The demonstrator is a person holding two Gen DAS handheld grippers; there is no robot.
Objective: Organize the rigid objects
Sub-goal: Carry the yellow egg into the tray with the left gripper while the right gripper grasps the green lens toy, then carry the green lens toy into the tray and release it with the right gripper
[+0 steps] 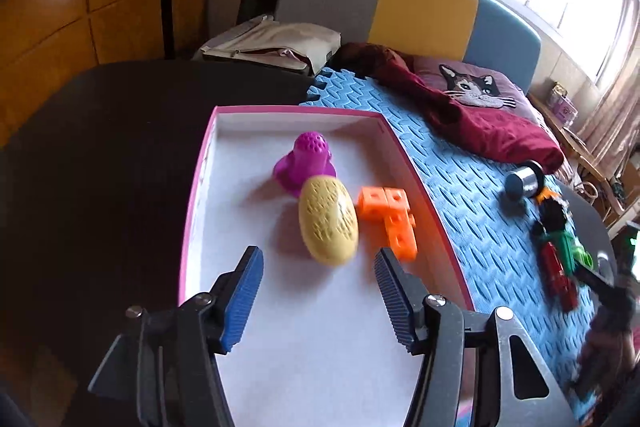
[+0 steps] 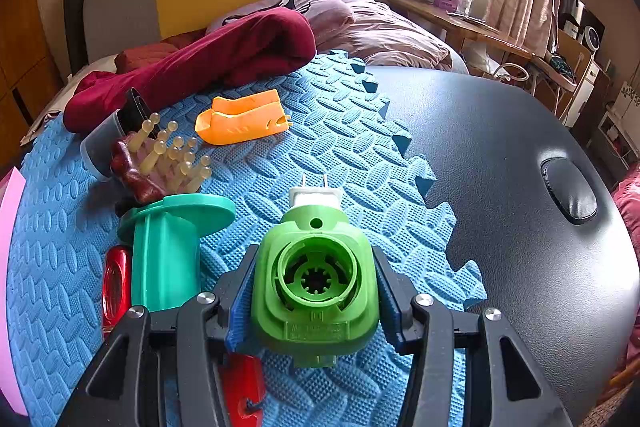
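Left gripper point(image 1: 318, 261) released over box point(image 1: 400, 143), nothing between jaws; yellow egg point(image 1: 328, 219) just beyond. Right gripper point(image 2: 314, 287) grasping green plug point(image 2: 316, 287) above mat point(image 2: 340, 147).

One pink-rimmed box point(image 1: 200, 163) holding three toys, one purple point(image 1: 306, 163), one yellow point(image 1: 328, 223), one orange block piece point(image 1: 390, 219), one green plug housing point(image 2: 316, 283), one teal spool point(image 2: 168, 251), one orange scoop point(image 2: 242, 117)

Left gripper point(image 1: 318, 263), right gripper point(image 2: 316, 279): black frames, silver screws, 2 blue ribbed pads ea.
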